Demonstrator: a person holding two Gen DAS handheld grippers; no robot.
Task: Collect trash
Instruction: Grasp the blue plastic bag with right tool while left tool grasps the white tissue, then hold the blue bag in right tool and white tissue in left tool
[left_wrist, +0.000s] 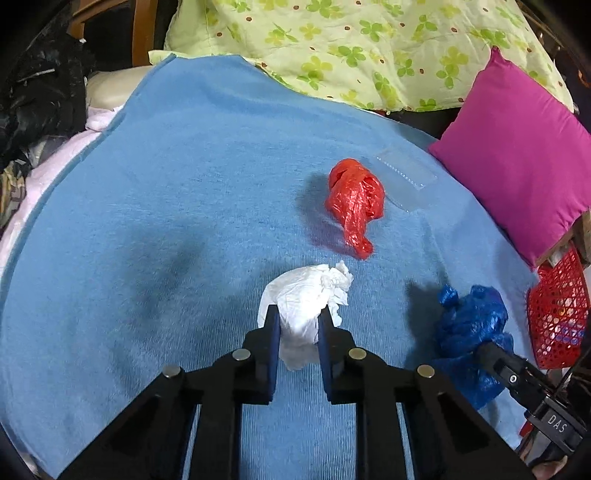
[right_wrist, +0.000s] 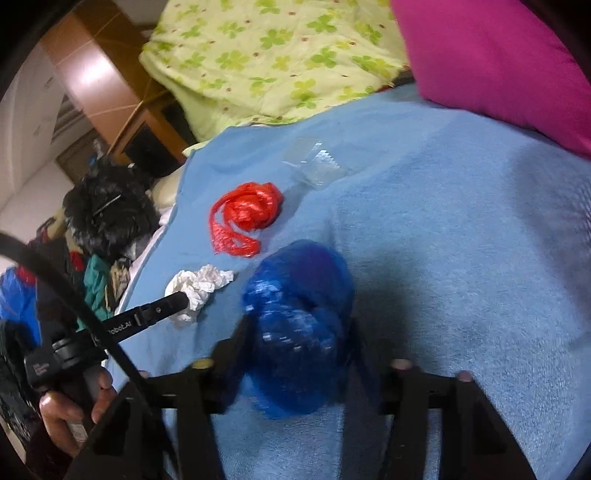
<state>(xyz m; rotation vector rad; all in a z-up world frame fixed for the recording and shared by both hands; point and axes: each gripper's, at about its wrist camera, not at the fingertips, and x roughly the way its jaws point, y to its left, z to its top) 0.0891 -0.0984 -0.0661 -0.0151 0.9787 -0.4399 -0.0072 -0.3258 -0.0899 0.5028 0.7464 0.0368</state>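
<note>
Now crumpled white tissue (left_wrist: 306, 295) sits pinched in left gripper (left_wrist: 297, 317) fingers.

Blue blanket (left_wrist: 166, 221) as base. On it: white tissue wad (left_wrist: 303, 295), red plastic bag (left_wrist: 352, 199), dark blue plastic bag (left_wrist: 472, 321), clear wrapper (left_wrist: 406, 177). Beyond blanket: magenta pillow (left_wrist: 524, 155), yellow-green clover-print quilt (left_wrist: 351, 48). Red mesh basket (left_wrist: 557, 314) right of blanket.

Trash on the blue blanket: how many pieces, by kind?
Crumpled plastic bags: 2, the red bag and the blue bag
Crumpled white tissue: 1
Clear plastic packaging: 1
Total: 4
</note>
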